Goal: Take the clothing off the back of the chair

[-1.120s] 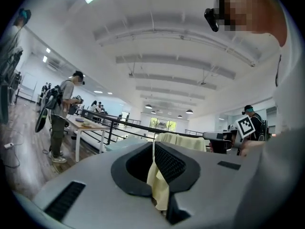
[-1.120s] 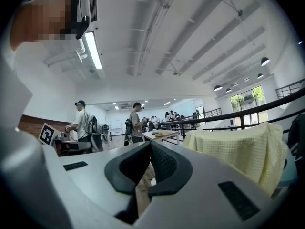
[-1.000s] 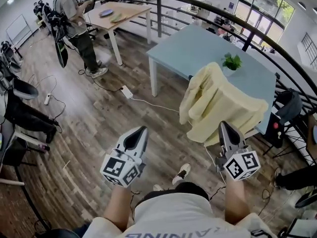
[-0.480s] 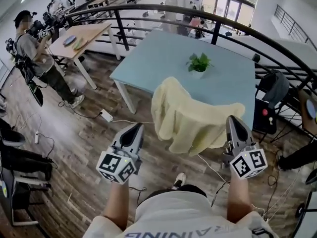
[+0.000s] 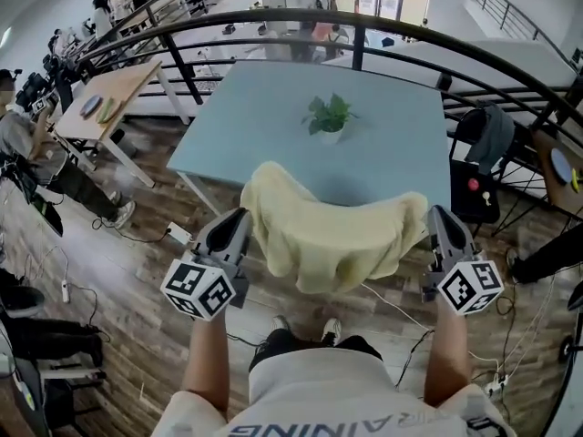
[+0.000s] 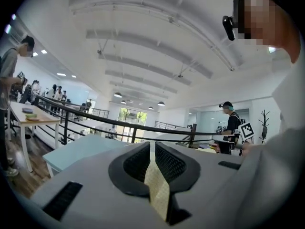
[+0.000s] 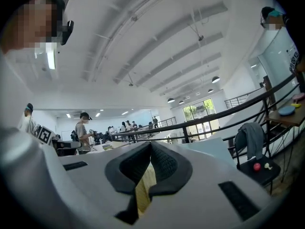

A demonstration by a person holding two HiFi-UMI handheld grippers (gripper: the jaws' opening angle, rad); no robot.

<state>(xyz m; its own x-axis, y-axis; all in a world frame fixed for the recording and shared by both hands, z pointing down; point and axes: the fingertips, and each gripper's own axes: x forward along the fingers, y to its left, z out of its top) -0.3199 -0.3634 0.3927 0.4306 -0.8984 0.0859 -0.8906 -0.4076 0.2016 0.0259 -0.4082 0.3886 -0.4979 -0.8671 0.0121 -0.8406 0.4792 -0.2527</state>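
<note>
A pale yellow garment [image 5: 323, 239] hangs stretched between my two grippers, in the air just before the near edge of the light-blue table [image 5: 264, 121]. My left gripper [image 5: 239, 221] is shut on its left end, and my right gripper [image 5: 438, 218] is shut on its right end. In the left gripper view a strip of yellow cloth [image 6: 156, 182] is pinched between the black pads of the left gripper [image 6: 152, 149]. The right gripper view shows yellow cloth [image 7: 142, 192] clamped in the right gripper [image 7: 150, 149] the same way. No chair back is under the garment.
A small potted plant [image 5: 329, 116] stands on the table. A black curved railing [image 5: 364, 25] runs behind it. A chair with a grey jacket [image 5: 492, 139] is at the right. A wooden table [image 5: 100, 107] and people are at the left. Cables [image 5: 401, 312] lie on the wood floor.
The view has swung so the blue table now lies straight ahead. Both grippers moved with the garment, which has spread out wide between them.
</note>
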